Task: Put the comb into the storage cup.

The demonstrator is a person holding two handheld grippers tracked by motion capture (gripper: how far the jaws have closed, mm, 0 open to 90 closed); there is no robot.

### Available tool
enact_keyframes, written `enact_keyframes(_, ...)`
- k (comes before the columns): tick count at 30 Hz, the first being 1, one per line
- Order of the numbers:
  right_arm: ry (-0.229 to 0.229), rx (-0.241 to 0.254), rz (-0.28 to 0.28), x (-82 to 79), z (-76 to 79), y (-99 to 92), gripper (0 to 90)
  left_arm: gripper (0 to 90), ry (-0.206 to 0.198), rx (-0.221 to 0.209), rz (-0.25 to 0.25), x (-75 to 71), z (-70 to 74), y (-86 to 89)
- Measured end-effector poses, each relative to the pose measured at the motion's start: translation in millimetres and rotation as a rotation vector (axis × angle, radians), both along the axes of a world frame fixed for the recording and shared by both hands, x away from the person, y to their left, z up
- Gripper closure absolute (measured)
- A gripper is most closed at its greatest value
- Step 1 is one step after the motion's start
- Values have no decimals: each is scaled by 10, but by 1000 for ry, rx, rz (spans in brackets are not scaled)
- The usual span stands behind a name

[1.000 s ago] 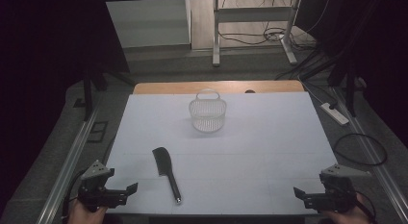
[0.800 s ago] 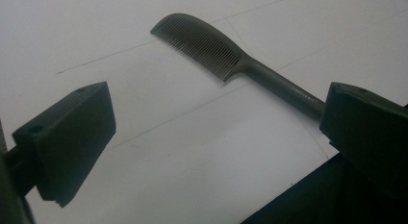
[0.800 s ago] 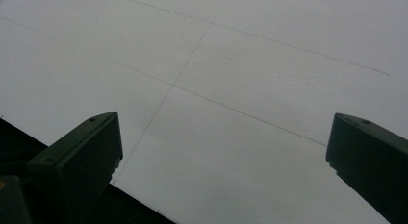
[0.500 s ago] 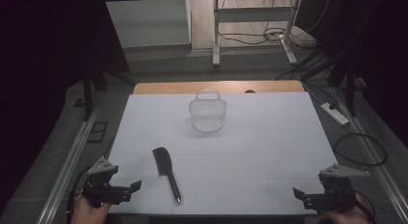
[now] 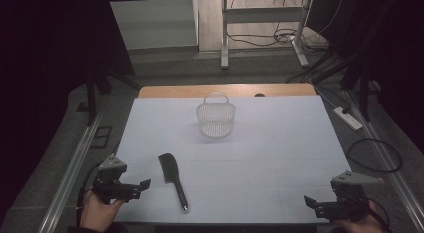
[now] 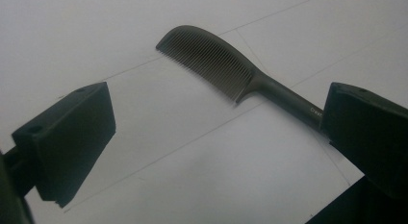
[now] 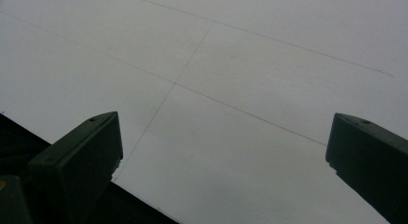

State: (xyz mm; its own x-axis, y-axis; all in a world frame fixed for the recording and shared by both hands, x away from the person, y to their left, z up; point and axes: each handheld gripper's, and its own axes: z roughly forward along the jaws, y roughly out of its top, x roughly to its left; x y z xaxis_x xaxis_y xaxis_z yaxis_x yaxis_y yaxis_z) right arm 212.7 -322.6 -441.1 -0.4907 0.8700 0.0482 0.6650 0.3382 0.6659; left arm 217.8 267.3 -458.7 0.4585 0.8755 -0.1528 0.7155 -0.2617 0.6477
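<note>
A dark comb [image 5: 172, 180] with a long handle lies flat on the white table [image 5: 280, 143], near the front left. A white mesh basket [image 5: 215, 119] with a handle stands upright at the middle back. My left gripper [image 5: 141, 186] hovers open at the front left edge, pointing right, a short way left of the comb. In the left gripper view the comb [image 6: 226, 70] lies ahead between the wide-apart jaws, its handle end behind the right jaw. My right gripper [image 5: 312, 204] is open at the front right corner, with bare table [image 7: 231, 113] between its jaws.
A wooden strip [image 5: 225, 90] borders the table's far edge. Metal rails [image 5: 75, 163] run along both sides. A power strip [image 5: 348, 118] and cables [image 5: 372, 155] lie on the floor at the right. A white desk frame [image 5: 260, 28] stands beyond.
My left gripper has shifted right and a little forward onto the table's front left edge, closer to the comb. The right gripper has barely moved.
</note>
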Motion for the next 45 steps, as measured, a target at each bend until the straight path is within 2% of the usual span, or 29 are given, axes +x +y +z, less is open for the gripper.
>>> enact_keyframes(8, 0, -2, 1, 0, -1, 2, 0, 0, 25, -2, -19, 136, -29, -22)
enact_keyframes(14, 0, -2, 3, 0, -1, 3, 0, 0, 43, 14, -37, 232, -58, -70)
enact_keyframes(22, 2, -5, 5, 1, -2, 5, 0, 0, 68, -1, -46, 365, -94, -119)
enact_keyframes(45, 6, -9, 10, 3, -5, 12, 0, 0, 107, 16, -80, 713, -165, -239)
